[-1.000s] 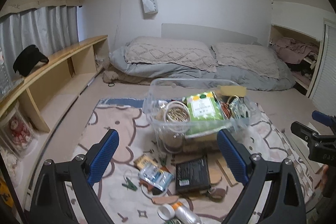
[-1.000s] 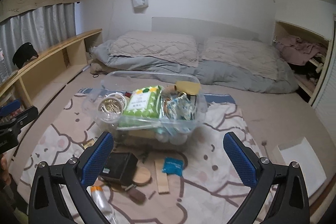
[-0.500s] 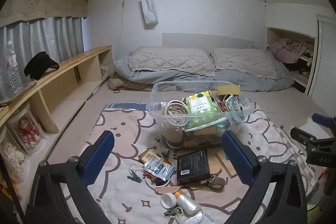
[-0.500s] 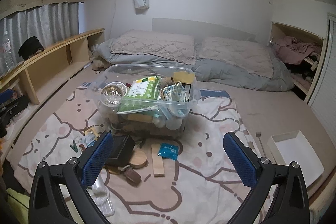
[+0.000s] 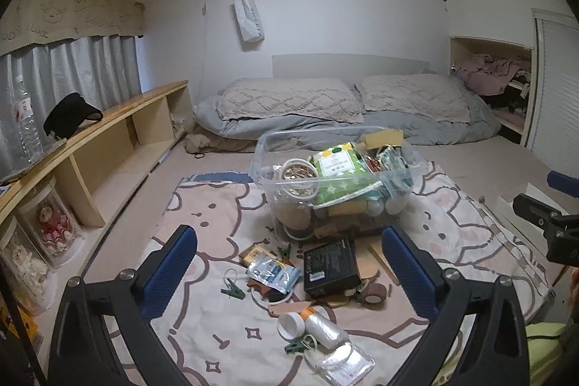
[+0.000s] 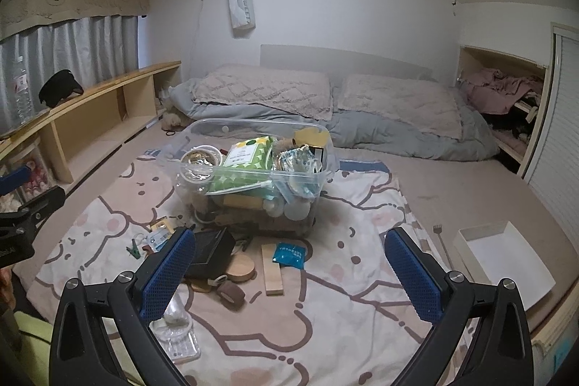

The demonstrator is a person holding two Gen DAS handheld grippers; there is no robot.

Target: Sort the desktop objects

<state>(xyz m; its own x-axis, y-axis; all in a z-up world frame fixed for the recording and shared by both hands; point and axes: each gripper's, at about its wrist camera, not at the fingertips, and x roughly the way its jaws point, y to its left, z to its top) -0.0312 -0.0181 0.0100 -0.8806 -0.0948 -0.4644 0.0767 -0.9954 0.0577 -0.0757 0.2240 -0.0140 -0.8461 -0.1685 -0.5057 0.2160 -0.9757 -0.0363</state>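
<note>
Now both grippers sit higher and farther back than a second ago, so more blanket (image 6: 343, 321) shows; I judge no item is chosen yet. Left gripper (image 5: 289, 272) and right gripper (image 6: 289, 272) have jaws apart, empty. Clear bin (image 6: 253, 169), mid-blanket, is heaped full; white tray (image 6: 506, 259) beyond the right edge holds nothing.

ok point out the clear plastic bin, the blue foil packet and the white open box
clear plastic bin (image 6: 253, 174): right wrist view, front rim
blue foil packet (image 6: 289, 254): right wrist view, packet's middle
white open box (image 6: 506, 259): right wrist view, bare floor
</note>
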